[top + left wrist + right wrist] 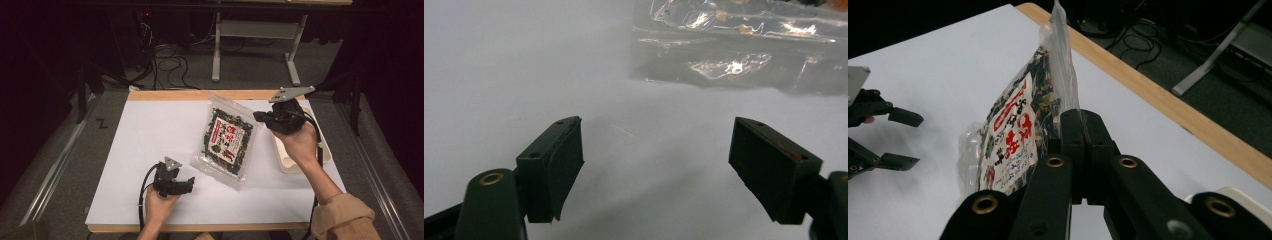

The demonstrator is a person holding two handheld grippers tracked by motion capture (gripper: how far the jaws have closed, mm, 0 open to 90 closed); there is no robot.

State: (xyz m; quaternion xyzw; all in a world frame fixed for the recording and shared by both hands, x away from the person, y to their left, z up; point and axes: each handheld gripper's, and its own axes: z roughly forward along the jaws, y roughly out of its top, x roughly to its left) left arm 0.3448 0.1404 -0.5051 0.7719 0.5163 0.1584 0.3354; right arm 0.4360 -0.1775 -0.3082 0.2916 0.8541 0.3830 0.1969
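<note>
Right gripper view has the right gripper (1079, 125) clamped on the clear side seam of the snack bag (1015, 132), lifting that edge while the far edge rests on the white table (150, 150). Keeping the pinch on the flat seam should stop the slick, crinkly film slipping. Left gripper (656, 165) hovers spread wide, near the bag's glossy corner; beige bin (287, 162) sits just beside.

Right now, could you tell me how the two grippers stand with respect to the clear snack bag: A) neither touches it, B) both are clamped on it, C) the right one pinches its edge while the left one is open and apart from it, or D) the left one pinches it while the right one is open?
C: the right gripper is shut on the edge of the snack bag, while the left gripper has its jaws spread over the white tabletop, short of the bag.
</note>
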